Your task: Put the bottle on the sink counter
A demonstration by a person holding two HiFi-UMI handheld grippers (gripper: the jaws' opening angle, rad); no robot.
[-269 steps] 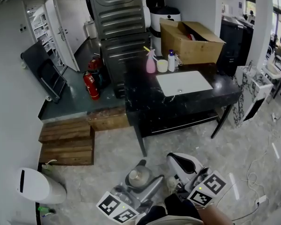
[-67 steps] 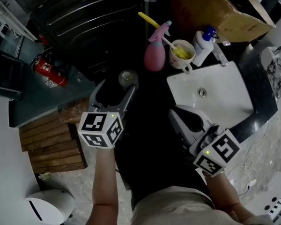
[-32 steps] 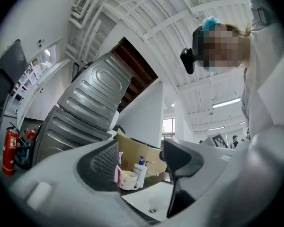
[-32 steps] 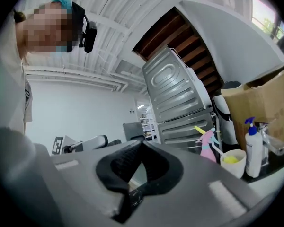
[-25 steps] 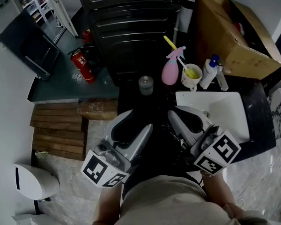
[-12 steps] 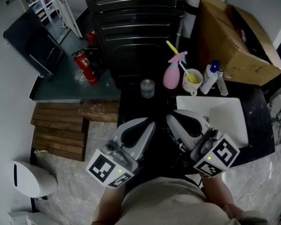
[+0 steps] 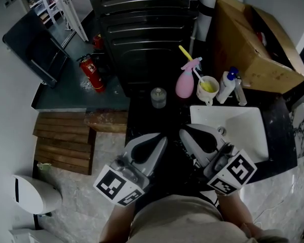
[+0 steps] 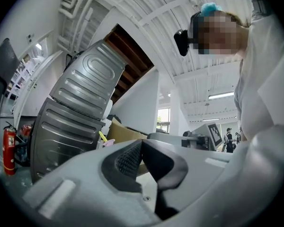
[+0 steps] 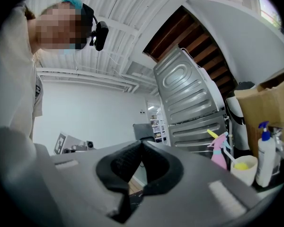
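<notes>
The bottle (image 7: pixel 158 97), small and greyish with a silver cap, stands upright and alone on the black sink counter (image 7: pixel 142 116), near its back left part. My left gripper (image 7: pixel 161 139) hovers over the counter's front, well short of the bottle. Its jaws have just closed and nothing is between them; in the left gripper view the left gripper (image 8: pixel 141 142) shows its pads meeting. My right gripper (image 7: pixel 183 131) hangs beside it at the sink's front left corner, also shut and empty, with the pads of the right gripper (image 9: pixel 142 144) together. Neither gripper view shows the bottle.
The white sink (image 7: pixel 243 130) is set into the counter's right half. Behind it stand a pink spray bottle (image 7: pixel 184 83), a cup with a yellow brush (image 7: pixel 207 89), a white pump bottle (image 7: pixel 226 85) and a cardboard box (image 7: pixel 253 44). A ribbed metal appliance (image 7: pixel 142 29) rises behind. Wooden steps (image 7: pixel 66 143) lie left.
The left gripper's jaws went from wide open to shut, with nothing in them, and it drew back a little toward the person. The bottle stayed on the counter.
</notes>
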